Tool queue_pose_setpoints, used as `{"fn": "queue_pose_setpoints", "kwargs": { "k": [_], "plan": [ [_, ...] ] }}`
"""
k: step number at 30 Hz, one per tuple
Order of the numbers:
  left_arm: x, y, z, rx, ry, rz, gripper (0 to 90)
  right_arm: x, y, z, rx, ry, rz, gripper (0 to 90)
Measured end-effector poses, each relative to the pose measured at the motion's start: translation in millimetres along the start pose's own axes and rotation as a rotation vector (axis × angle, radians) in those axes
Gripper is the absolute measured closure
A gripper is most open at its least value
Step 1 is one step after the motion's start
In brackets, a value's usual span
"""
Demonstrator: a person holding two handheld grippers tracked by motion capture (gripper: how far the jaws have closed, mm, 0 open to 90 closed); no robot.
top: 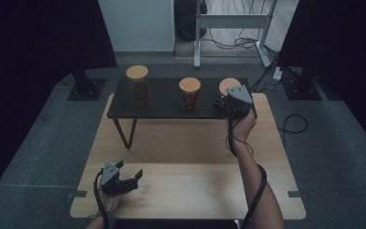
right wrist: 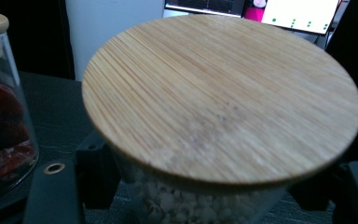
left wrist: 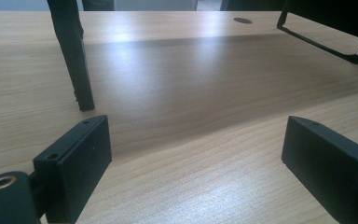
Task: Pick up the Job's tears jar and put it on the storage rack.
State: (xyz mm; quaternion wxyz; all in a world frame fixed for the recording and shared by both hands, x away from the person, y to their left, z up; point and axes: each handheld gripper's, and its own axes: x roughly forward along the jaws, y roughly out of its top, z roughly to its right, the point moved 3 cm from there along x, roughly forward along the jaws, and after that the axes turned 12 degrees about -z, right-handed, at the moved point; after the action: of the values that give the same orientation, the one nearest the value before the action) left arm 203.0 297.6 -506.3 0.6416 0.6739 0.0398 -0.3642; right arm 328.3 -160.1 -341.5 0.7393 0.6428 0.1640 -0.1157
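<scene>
The left gripper (top: 126, 180) rests near the pale wooden worktop's (top: 190, 162) front left corner, jaws spread on nothing. On the black raised shelf (top: 164, 98), at its right end, the right gripper (right wrist: 200, 196) pinches the upright glass jar with a round bamboo lid (right wrist: 221, 95). I judge the grasp made; next comes a level lift.
</scene>
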Motion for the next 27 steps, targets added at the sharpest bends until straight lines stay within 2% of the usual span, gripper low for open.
{"fn": "queue_pose_setpoints", "kwargs": {
  "k": [11, 27],
  "plan": [
    [-0.4, 0.0, 0.2, -0.001, 0.001, 0.002, 7.8, 5.4, 11.8, 6.0, 0.017, 0.030, -0.060, 25.1],
    [-1.2, 0.1, 0.3, 0.000, 0.003, 0.005, 7.8, 5.6, 12.1, 7.0, 0.021, 0.030, -0.067, 23.8]
  ]
}}
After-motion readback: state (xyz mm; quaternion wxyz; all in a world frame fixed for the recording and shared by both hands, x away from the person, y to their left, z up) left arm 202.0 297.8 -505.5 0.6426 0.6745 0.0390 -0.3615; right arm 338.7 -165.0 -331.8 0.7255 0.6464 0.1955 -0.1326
